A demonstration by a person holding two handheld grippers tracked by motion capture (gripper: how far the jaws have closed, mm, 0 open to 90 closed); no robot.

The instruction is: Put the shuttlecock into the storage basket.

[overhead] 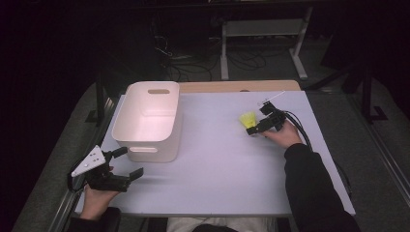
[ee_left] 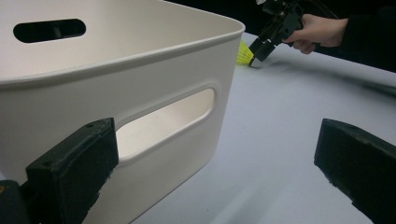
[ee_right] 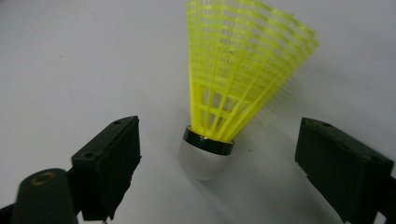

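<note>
Bin [overhead: 147, 121] on table [overhead: 222, 169], centre-left. Shuttlecock [overhead: 248, 119] at bin's 3 o'clock, well apart, lying on table. Right gripper [overhead: 255, 129] just at its 5 o'clock. Left gripper [overhead: 126, 164] near bin's 7 o'clock.

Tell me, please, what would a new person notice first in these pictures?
First the bright yellow shuttlecock, lying on the pale table at its right side, with its white cap between the open fingers of the right gripper. Next the large white bin with handle slots, standing at the table's left. The left gripper, also open, is held just in front of that bin, near the table's near edge.
</note>
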